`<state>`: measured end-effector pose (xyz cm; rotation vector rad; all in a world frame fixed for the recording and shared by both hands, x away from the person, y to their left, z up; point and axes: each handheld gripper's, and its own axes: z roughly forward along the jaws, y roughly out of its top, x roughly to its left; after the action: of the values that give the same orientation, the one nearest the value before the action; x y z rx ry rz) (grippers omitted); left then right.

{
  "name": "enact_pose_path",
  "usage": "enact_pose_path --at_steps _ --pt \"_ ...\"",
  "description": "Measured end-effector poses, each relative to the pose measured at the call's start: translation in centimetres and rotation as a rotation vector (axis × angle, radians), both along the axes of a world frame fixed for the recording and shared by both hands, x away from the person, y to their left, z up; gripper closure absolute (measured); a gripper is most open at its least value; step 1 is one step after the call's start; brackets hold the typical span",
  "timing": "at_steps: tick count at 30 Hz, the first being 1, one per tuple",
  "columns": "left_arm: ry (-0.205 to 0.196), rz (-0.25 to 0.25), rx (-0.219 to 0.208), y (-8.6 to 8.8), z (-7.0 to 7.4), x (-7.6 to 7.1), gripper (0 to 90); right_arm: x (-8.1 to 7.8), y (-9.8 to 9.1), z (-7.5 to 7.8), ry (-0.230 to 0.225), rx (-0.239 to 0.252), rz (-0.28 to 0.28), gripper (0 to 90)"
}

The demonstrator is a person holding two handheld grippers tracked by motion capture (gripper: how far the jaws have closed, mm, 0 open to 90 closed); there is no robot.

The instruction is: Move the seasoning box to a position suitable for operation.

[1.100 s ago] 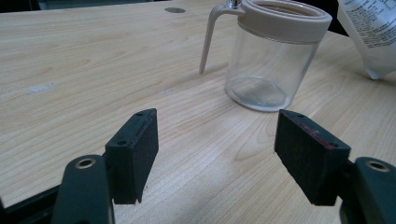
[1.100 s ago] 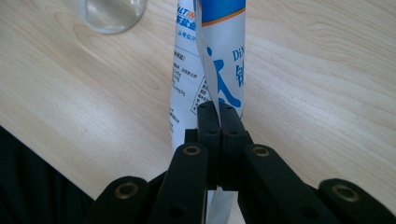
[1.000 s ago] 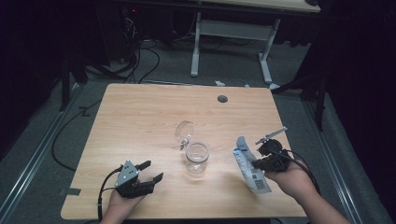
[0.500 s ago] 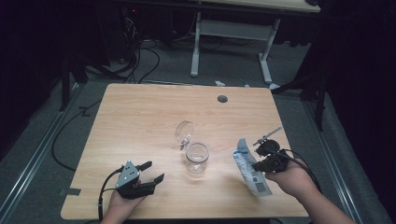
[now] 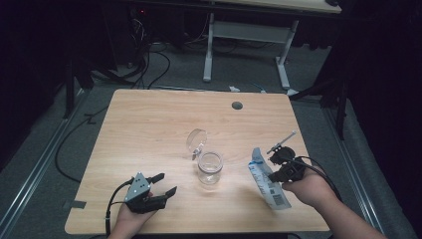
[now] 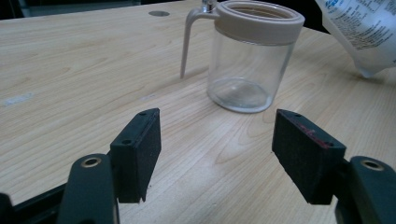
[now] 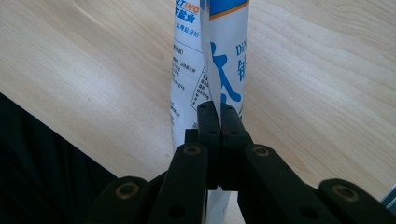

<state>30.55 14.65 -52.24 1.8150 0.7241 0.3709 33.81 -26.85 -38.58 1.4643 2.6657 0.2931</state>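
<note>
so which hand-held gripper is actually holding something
The right hand-held gripper: its jaws are pinched shut on the white packet. The left hand-held gripper is open and empty.

Only the jar (image 5: pixel 209 168) seemingly blocks mid-table.

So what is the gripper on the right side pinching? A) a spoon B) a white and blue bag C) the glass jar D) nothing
B: in the right gripper view the right gripper has its jaws shut tight on the white and blue bag, while the glass jar stands apart on the table.
</note>
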Motion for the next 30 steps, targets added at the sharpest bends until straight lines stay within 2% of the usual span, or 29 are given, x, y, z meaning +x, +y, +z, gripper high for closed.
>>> enact_pose_path --at_steps 4,8,14,25,30 --pt "-0.009 -0.026 0.001 -0.7 0.2 -0.4 35.3 0.0 0.3 0.0 0.009 -0.010 0.003 90.0" --pt "-0.022 -0.051 0.014 -2.0 0.2 -0.7 35.9 0.0 0.5 0.3 -0.002 -0.006 0.021 90.0" --pt "-0.037 -0.094 0.039 -4.1 0.3 -1.2 35.9 0.0 0.9 0.8 -0.014 0.003 0.008 90.0" --pt "0.000 -0.170 0.057 -7.8 0.0 -1.7 36.9 -0.1 2.4 1.6 -0.026 0.020 0.017 90.0" --pt "-0.027 -0.205 0.086 -9.4 -0.1 -1.9 37.0 0.0 3.0 1.7 -0.027 0.020 0.031 90.0"
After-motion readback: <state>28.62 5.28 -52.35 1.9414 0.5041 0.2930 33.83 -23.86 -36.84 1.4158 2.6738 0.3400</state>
